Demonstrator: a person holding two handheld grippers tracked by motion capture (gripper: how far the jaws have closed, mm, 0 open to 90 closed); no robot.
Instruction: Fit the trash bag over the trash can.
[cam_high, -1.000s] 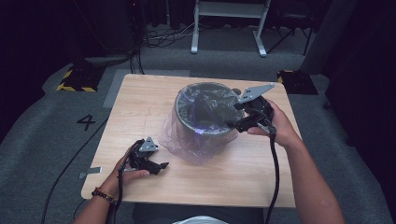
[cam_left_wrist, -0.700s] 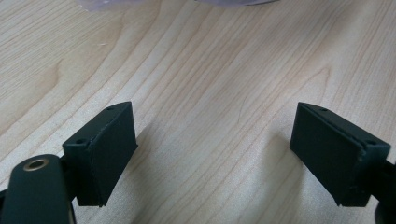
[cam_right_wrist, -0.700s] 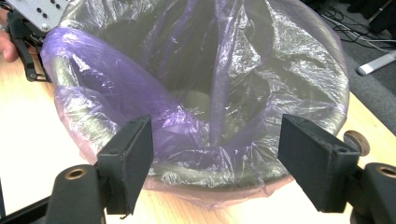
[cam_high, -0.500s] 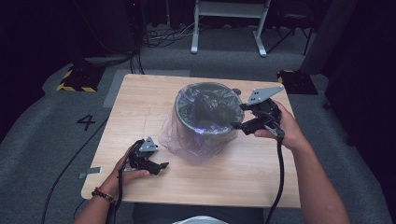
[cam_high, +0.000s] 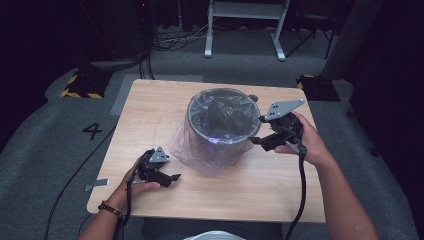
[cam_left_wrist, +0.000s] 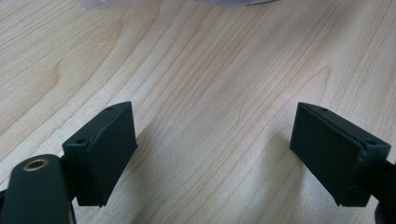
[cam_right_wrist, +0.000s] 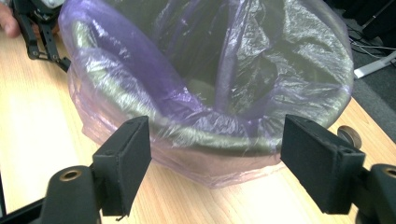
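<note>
A grey round bin (cam_high: 223, 131) stands mid-table, lined with a translucent purple bag (cam_high: 195, 150) that drapes over its rim and down its outside. My right gripper (cam_high: 256, 141) is just off the bin's right side and points at it. Its jaws have just been opening a little further and are open. In the right gripper view, the right gripper (cam_right_wrist: 217, 158) frames the bag-covered rim (cam_right_wrist: 210, 135) without touching it. My left gripper (cam_high: 172, 178) rests open near the table's front left. The left gripper (cam_left_wrist: 212, 154) has bare wood between its jaws.
A small round disc (cam_high: 253, 98) lies on the wooden table (cam_high: 150, 105) behind the bin's right side. Cables trail from both grippers off the front edge. Grey floor, a yellow-black striped block (cam_high: 80, 85) and a white metal frame (cam_high: 245, 25) surround the table.
My right gripper has drawn back from over the bin's rim to its right side and now sits a little nearer the front. The left gripper has stayed put.
</note>
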